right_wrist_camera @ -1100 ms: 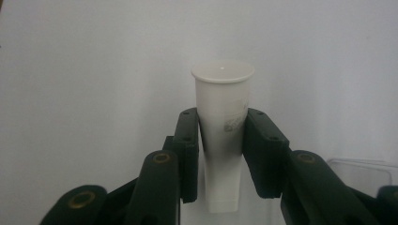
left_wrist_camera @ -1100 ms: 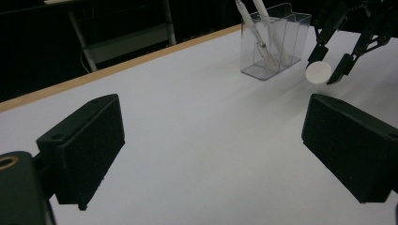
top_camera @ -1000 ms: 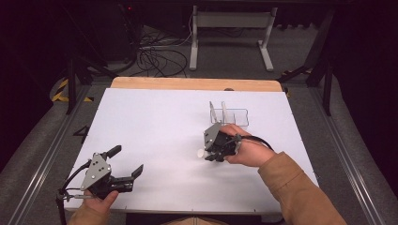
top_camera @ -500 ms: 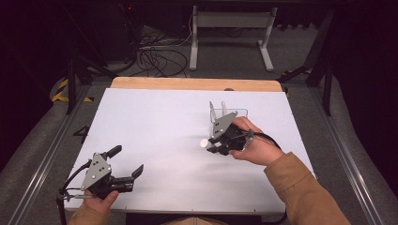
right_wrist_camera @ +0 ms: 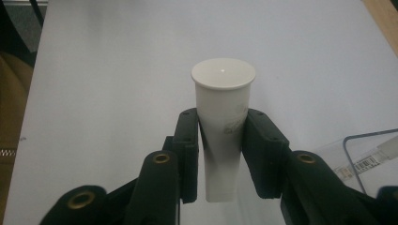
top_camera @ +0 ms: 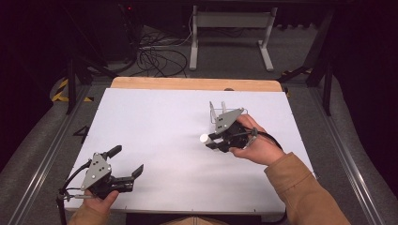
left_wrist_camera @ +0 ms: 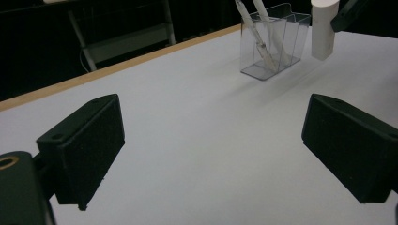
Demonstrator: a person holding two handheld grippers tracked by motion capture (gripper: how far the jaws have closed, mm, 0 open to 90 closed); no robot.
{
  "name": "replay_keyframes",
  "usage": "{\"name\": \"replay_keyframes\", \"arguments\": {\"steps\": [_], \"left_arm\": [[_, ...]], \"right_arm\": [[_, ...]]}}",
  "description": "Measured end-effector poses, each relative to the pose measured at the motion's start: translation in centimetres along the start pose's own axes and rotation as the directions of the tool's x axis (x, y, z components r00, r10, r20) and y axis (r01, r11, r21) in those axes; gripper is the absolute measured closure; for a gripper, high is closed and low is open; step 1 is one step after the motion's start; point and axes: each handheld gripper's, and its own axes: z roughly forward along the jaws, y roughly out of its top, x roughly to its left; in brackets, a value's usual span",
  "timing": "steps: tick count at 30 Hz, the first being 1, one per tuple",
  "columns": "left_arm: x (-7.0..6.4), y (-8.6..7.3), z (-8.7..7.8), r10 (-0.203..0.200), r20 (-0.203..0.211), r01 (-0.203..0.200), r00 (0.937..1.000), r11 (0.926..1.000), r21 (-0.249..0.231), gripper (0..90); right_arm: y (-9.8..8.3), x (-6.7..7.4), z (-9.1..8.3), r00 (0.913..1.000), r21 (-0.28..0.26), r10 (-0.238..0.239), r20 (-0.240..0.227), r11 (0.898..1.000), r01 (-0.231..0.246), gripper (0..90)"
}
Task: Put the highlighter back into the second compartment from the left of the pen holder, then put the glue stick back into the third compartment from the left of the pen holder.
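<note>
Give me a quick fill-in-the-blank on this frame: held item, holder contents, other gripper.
1. The right hand-held gripper is shut on a white ____ with a round cap.
2. The clear plastic holder already contains ____ similar white tubes.
3. The left hand-held gripper has its jaws ____, with nothing between them.
4. The holder stands on the white table, nearer the ____ gripper.

Missing words: tube; two; open; right

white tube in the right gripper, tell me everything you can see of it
The tube is white, plastic by its look, with a round flat cap wider than the body, which narrows to a flat end. Faint print marks its side. The right gripper is shut on its middle, both pads pressing the body. It hangs in the air above the white table, cap away from the hand, beside a clear holder with two pens.
</note>
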Motion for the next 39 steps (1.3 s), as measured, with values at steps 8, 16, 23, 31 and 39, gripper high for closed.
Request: {"name": "replay_keyframes", "arguments": {"steps": [8,16,23,31,39], "left_arm": [[0.1,0.0,0.0,0.001,-0.003,-0.001,1.0,1.0,-0.001,6.8],[0.1,0.0,0.0,0.0,-0.003,-0.001,1.0,1.0,-0.003,6.8],[0.0,0.0,0.1,0.0,0.002,0.0,1.0,1.0,0.001,6.8],[0.0,0.1,0.3,0.005,0.003,-0.005,1.0,1.0,-0.002,6.8],[0.0,0.1,0.2,0.001,0.005,-0.001,1.0,1.0,0.0,6.8]], "right_arm": [[0.0,-0.2,-1.1,0.9964,-0.066,0.059,0.061,0.996,-0.054,68.2],[-0.6,-0.9,-2.0,0.9768,-0.16,0.185,0.108,0.973,-0.167,68.2],[-1.1,-1.3,-3.0,0.9523,-0.218,0.273,0.137,0.946,-0.239,68.1],[-2.0,-1.7,-3.8,0.9113,-0.276,0.374,0.172,0.906,-0.32,68.2],[-2.8,-2.2,-4.3,0.8672,-0.322,0.455,0.202,0.867,-0.38,68.1]]}}
